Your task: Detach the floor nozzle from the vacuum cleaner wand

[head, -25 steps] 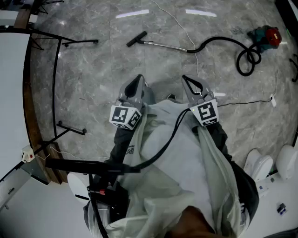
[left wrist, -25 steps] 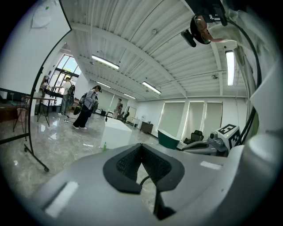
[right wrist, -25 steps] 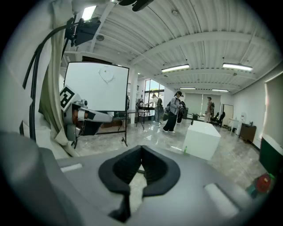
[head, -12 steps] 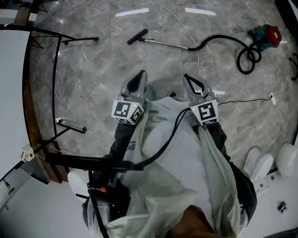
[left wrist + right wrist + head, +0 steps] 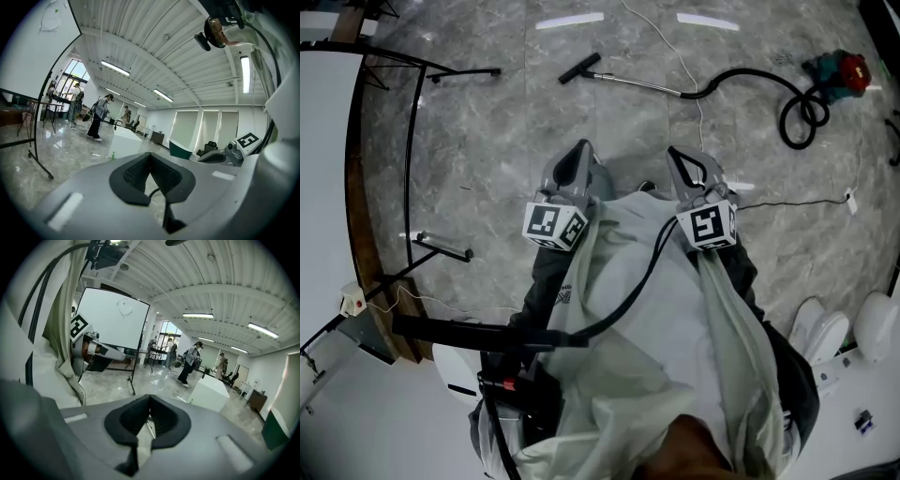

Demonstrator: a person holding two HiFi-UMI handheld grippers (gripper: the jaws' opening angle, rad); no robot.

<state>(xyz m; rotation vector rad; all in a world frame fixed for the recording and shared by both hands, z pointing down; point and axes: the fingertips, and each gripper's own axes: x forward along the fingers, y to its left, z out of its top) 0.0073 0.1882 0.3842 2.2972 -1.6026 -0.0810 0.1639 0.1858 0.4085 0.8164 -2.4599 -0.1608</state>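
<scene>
Lying on the floor (image 5: 478,159) well ahead, the nozzle (image 5: 579,69) is joined to the wand (image 5: 642,86). Both the left hand-held gripper (image 5: 581,150) and right hand-held gripper (image 5: 673,155) are closed and empty, side by side, well apart from the nozzle.

Grey marble floor (image 5: 487,141), ribbed ceiling (image 5: 220,282), strip lights (image 5: 115,68).

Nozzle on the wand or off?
On. The floor nozzle sits joined to the end of the wand, both lying flat on the floor.
</scene>
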